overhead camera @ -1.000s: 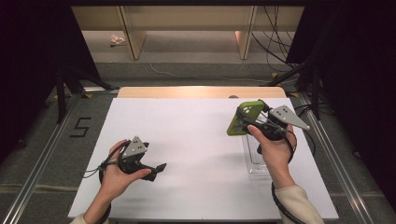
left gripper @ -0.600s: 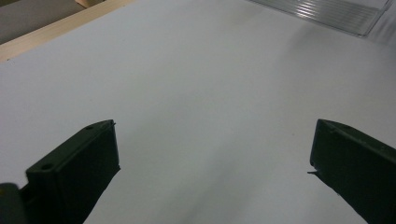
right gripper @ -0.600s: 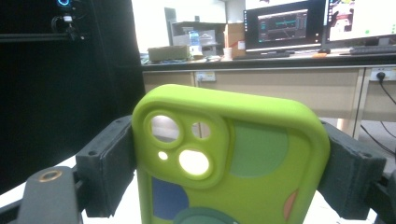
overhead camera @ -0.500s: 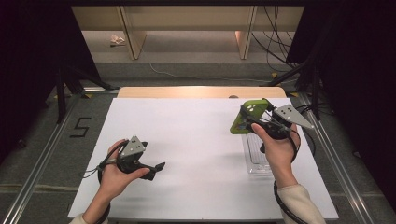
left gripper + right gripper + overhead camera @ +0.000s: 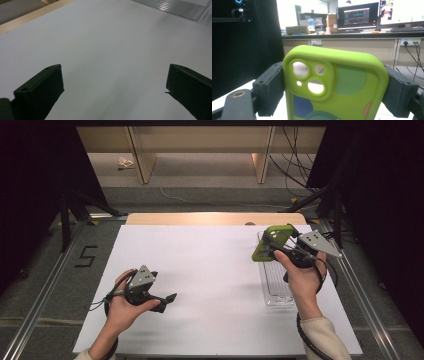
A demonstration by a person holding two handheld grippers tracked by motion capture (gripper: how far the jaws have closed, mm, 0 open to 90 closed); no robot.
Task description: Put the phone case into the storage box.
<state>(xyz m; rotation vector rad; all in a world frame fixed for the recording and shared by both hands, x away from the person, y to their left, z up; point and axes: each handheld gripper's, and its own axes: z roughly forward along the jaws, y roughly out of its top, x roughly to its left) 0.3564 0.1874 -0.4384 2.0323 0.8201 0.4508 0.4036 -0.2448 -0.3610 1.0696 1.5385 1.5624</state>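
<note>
A lime-green phone case (image 5: pixel 272 241) with a camera cutout and coloured patches (image 5: pixel 334 85) is held up in the air, my right gripper (image 5: pixel 280 247) shut on its two long sides. It hangs over the far end of a clear plastic tray (image 5: pixel 277 287) at the table's right. My left gripper (image 5: pixel 167 301) rests low on the white table surface (image 5: pixel 210 270) at the front left, with its jaws wide apart and nothing between them (image 5: pixel 112 85).
The clear tray (image 5: pixel 175 7) lies far ahead of the left gripper. A wooden strip (image 5: pixel 215 218) runs along the table's far edge. Beyond it stand desks with monitors (image 5: pixel 358 16) and trailing cables (image 5: pixel 290 165). Dark curtains flank both sides.
My right gripper has carried the green case slightly rightward and farther over the tray. The left gripper has stayed where it was.
</note>
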